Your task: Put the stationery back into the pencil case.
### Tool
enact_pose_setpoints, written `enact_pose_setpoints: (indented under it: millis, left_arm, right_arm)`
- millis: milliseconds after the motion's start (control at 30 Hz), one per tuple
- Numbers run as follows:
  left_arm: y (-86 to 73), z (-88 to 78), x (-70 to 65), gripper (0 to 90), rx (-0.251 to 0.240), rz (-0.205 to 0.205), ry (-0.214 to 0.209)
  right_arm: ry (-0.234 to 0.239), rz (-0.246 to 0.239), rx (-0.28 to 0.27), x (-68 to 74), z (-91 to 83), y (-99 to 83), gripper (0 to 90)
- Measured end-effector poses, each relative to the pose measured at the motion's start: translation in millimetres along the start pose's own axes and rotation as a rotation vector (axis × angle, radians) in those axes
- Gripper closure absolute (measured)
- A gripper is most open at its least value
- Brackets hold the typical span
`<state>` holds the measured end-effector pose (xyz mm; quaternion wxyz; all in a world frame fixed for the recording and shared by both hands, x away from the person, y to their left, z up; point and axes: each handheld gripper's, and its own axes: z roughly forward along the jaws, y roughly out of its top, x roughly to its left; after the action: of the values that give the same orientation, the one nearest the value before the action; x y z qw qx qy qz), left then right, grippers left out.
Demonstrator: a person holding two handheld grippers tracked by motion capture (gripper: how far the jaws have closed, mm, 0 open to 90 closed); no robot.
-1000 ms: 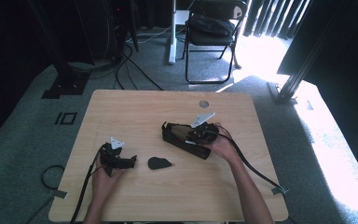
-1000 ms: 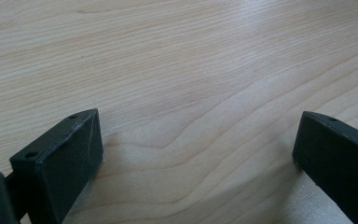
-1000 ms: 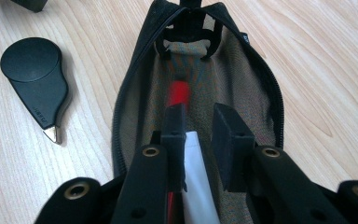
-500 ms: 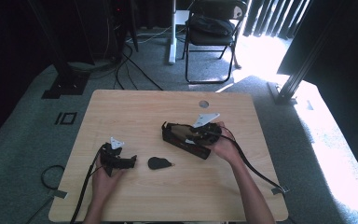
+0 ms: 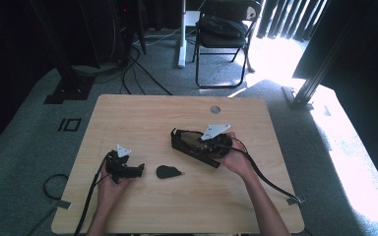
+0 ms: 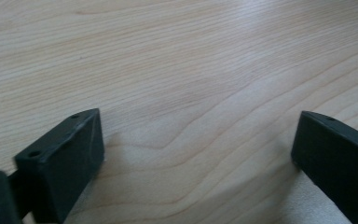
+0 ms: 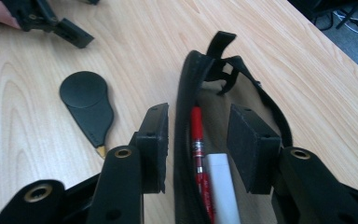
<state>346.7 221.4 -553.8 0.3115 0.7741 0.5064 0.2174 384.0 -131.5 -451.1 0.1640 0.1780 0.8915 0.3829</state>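
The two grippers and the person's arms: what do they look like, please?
Both the left gripper and the right gripper are black, with blocky flat-faced jaws, brass-coloured rivets on the right one. Each carries a grey three-cornered plate and trails a black cable. The forearms are bare, without sleeves.

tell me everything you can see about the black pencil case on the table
The pencil case is a long black pouch that looks like soft fabric, lying open on the wooden table right of centre. Its zip edge gapes, with a pull tab at the far end. Inside lie a red pen and a white bar-shaped item. The right gripper straddles one side wall, jaws just opening, pads apart from it.
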Motion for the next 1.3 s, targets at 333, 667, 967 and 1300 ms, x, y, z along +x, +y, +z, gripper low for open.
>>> enact_pose_setpoints:
  millis: [333,667,967,1300]
  left_arm:
    - [5.6,0.2,-14.7,28.5,-0.017,0.043,-0.042]
    - [9.3,4.7,-36.1,28.5,-0.026,0.115,-0.110]
    - [12.8,8.2,-53.3,28.8,-0.029,0.154,-0.155]
    - [7.5,3.4,-79.6,28.7,-0.030,0.214,-0.215]
  right_arm:
    - [0.004,-0.022,-0.015,11.2,-6.4,0.4,57.8]
    - [0.004,-0.025,-0.026,16.1,-9.4,0.3,57.7]
    - [0.005,-0.022,-0.031,18.8,-10.6,-0.7,57.7]
    - [-0.005,-0.001,-0.014,28.7,-12.5,-14.0,57.4]
